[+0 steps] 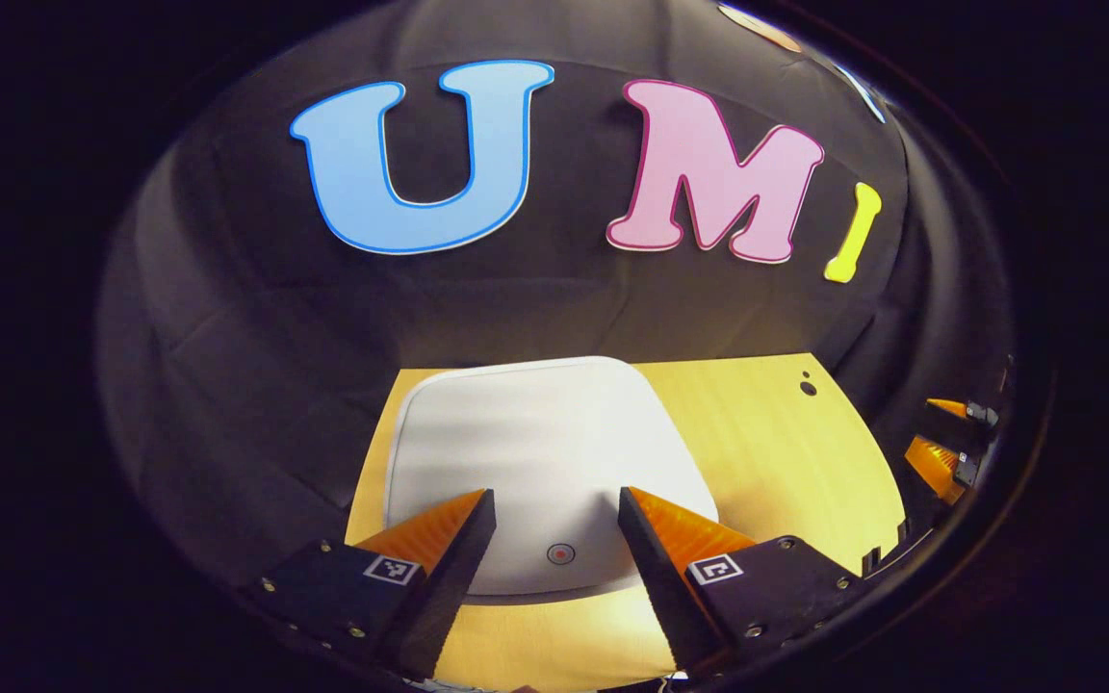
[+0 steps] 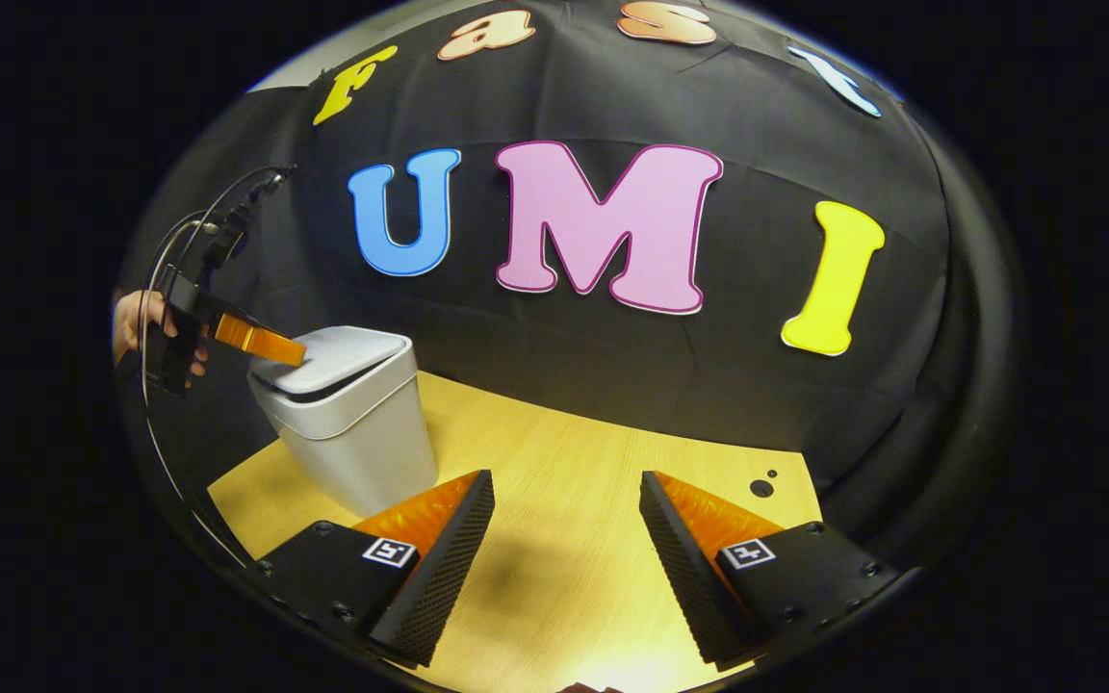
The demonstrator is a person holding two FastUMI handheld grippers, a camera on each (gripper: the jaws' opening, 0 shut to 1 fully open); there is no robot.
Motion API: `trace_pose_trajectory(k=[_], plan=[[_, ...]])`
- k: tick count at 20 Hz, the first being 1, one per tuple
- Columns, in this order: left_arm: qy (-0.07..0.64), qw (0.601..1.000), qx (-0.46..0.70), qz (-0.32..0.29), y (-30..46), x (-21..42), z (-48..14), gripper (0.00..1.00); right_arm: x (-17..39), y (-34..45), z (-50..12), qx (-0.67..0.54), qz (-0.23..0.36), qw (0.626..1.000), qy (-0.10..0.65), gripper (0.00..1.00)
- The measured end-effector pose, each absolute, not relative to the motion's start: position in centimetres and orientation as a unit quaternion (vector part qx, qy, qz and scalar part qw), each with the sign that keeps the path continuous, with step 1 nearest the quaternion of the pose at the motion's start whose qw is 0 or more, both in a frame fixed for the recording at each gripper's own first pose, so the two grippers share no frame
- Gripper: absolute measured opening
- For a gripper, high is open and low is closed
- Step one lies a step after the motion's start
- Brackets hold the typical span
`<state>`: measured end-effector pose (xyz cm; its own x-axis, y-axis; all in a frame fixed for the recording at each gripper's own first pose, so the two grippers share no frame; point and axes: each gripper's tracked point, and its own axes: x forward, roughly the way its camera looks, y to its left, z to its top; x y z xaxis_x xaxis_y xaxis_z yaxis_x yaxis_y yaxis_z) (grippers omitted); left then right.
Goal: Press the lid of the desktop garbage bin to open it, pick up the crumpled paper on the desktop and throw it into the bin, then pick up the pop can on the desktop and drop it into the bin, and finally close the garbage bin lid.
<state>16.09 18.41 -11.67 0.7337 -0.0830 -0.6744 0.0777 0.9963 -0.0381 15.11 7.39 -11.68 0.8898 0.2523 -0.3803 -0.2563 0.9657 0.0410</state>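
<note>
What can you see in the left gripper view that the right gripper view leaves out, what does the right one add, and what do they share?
Left gripper view: the bin lid seen from above, with a small round button near its front edge, between the open fingers of the left gripper.

Right gripper view: the side of the bin body, the lid slightly raised from it, and a hand holding the left gripper above the lid. The right gripper is open over bare table.

Shared: the white bin, the wooden table and its small holes.

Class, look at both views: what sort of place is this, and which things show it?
Probably a staged recording booth, not a home: a black cloth wall backs a bare wooden desktop holding a white garbage bin, with handheld grippers.
</note>
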Motion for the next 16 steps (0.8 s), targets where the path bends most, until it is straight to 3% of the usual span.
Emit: trace_pose_trajectory(k=[6, 13, 16], plan=[[0.394, 0.916, 0.022, -0.074, 17.9, 16.1, -12.3, 0.87, 15.1, 6.9, -12.5, 0.006, 0.129, 0.971, 0.2, 0.99], [0.376, 0.923, 0.025, -0.076, 17.8, 16.2, -12.4, 0.89, 14.9, 6.2, -12.9, 0.011, 0.129, 0.971, 0.2, 0.98], [0.336, 0.94, 0.024, -0.056, 18.0, 17.1, -11.8, 0.88, 14.8, 5.7, -12.6, 0.014, 0.126, 0.972, 0.197, 0.98]])
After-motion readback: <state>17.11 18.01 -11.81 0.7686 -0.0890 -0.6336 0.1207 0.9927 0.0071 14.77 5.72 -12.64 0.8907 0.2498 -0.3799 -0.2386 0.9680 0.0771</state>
